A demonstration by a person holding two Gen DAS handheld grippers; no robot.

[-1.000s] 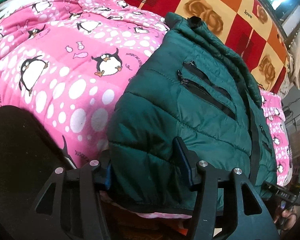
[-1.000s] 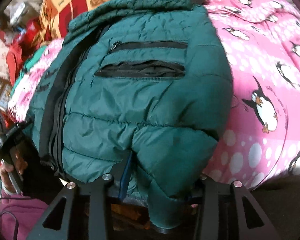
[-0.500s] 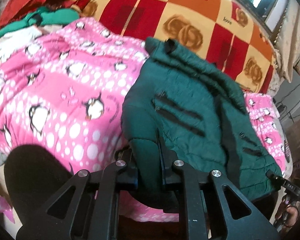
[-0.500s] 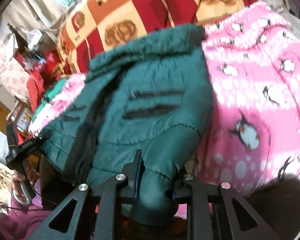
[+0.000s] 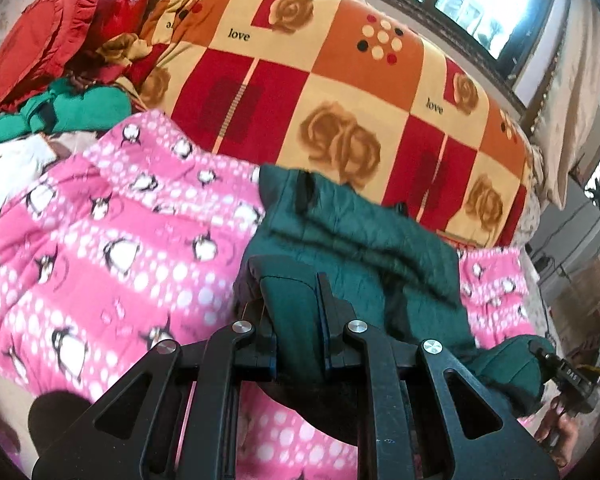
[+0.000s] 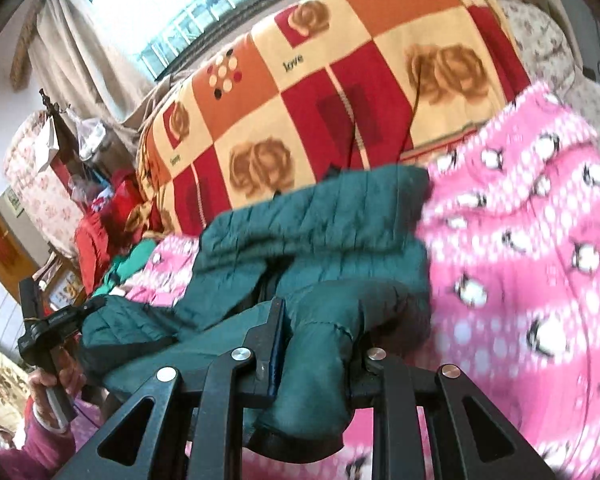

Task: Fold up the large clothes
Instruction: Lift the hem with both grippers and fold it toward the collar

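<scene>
Left gripper [image 5: 296, 312]: jaws drawn in tight on a padded fold of the dark green puffer jacket [image 5: 352, 236], at its near left edge. The fabric fills the gap between the jaws and bulges out below them. The jaws have just been closing, with the jacket between them.

Right gripper [image 6: 320, 340]: jaws likewise clamped narrow on a thick roll of the same jacket [image 6: 324, 232], at its near right edge. The roll hangs down past the jaws. These jaws too have just been closing on the cloth.

Dark green puffer jacket: near hem raised off the bed at both gripped corners and sagging between them. The collar end lies further off, on the pink penguin blanket [image 5: 112, 248]. A black hanging loop shows at the collar.

Pink penguin blanket [image 6: 540, 264]: spread over the bed beneath and to either side of the jacket.

Rose-patterned checked blanket [image 5: 340, 92]: red, orange and cream, printed "love", beyond the jacket's collar.

Heap of red and green clothes [image 5: 60, 80]: far left of the bed.

Window [image 6: 188, 12]: behind the bed, with a pale curtain.
</scene>
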